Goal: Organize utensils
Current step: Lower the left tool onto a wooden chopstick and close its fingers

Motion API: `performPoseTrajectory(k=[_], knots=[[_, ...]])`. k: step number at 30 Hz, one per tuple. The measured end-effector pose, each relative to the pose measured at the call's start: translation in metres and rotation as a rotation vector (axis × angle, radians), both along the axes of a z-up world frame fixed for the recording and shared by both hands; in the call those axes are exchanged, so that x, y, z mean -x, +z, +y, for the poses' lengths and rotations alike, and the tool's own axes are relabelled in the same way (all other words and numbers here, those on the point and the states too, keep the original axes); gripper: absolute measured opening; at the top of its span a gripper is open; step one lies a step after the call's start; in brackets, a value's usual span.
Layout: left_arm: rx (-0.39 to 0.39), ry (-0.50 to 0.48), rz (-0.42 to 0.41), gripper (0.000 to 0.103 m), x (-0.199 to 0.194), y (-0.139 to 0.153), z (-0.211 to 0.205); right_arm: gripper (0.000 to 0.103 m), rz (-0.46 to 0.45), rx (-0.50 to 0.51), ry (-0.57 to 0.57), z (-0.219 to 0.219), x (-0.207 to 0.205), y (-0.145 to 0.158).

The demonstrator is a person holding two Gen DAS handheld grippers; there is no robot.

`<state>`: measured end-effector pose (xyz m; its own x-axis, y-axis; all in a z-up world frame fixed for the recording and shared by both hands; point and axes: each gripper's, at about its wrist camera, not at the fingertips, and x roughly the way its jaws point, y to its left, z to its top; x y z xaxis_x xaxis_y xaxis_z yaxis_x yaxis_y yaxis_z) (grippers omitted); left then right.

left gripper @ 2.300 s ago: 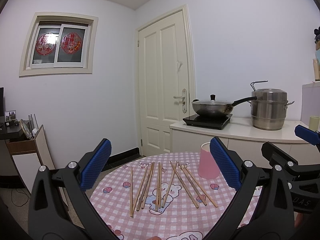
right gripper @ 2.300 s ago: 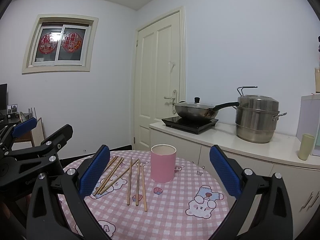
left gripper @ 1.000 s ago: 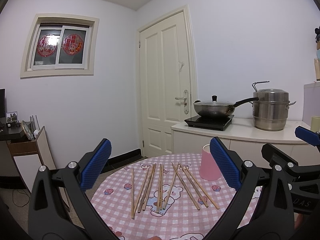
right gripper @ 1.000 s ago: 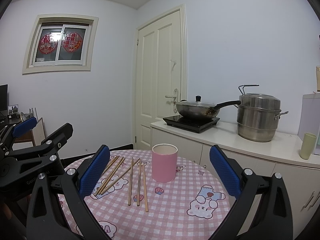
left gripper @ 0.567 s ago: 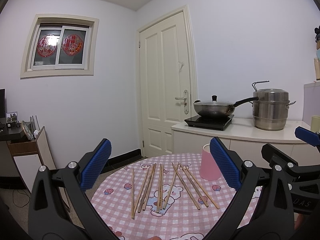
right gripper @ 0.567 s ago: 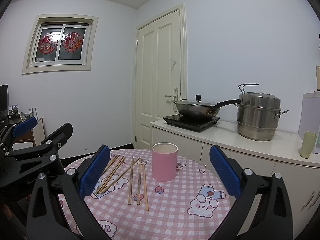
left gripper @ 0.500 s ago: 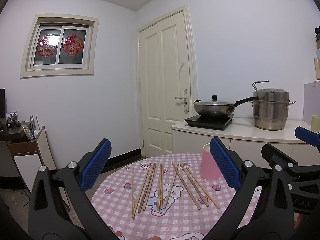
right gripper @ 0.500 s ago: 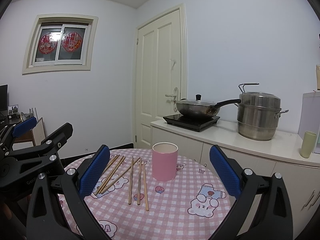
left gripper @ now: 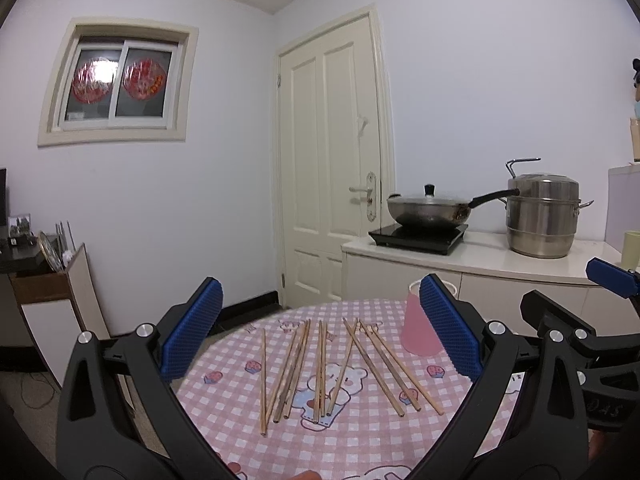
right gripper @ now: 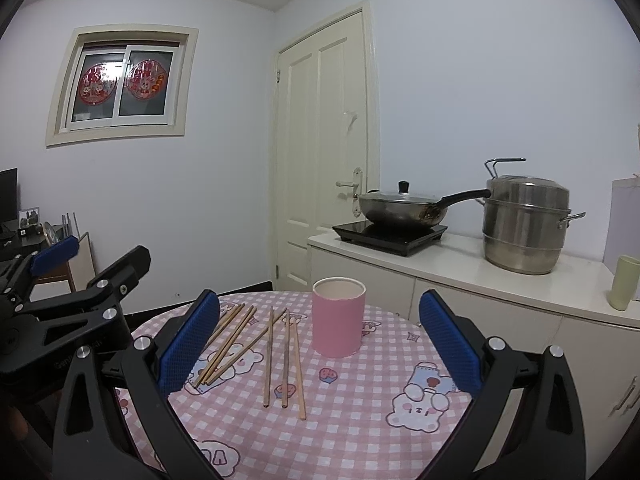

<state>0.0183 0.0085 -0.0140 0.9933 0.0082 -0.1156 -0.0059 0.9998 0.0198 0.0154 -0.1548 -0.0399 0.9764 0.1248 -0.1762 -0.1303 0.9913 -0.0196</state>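
The room is evenly, softly lit; a bright glare patch is seen on the window [left gripper: 116, 84] (left pane). Straight lines are bowed by fisheye distortion, and the corners are darkly vignetted.

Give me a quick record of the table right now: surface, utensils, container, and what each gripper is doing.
surface: round table with pink checked cloth
utensils: wooden chopsticks lying loose and scattered, none in the cup
container: pink cylindrical cup, upright, right of the chopsticks
left gripper: open, holding nothing
right gripper: open, holding nothing
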Motion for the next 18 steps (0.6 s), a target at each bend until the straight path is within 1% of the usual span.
performPoseTrajectory(k=[3, 7, 10, 13, 18], knots=[[0.014, -0.028, 0.051, 0.097, -0.012, -0.006, 0.006, 0.096, 0.025, -0.016, 0.049, 0.003, -0.009, -0.007], [0.03, -0.032, 0.138, 0.097, -0.032, -0.021, 0.021, 0.096, 0.113, -0.051, 0.095, 0.007, -0.029, -0.021], [0.055, -0.016, 0.209, 0.097, -0.05, -0.034, 0.037, 0.096, 0.179, -0.049, 0.1, 0.01, -0.047, -0.033], [0.089, -0.018, 0.291, 0.097, -0.067, -0.05, 0.056, 0.096, 0.214, -0.031, 0.087, 0.011, -0.06, -0.043], [0.136, 0.002, 0.373, 0.097, -0.086, -0.071, 0.084, 0.096, 0.281, -0.025, 0.085, 0.009, -0.08, -0.059]])
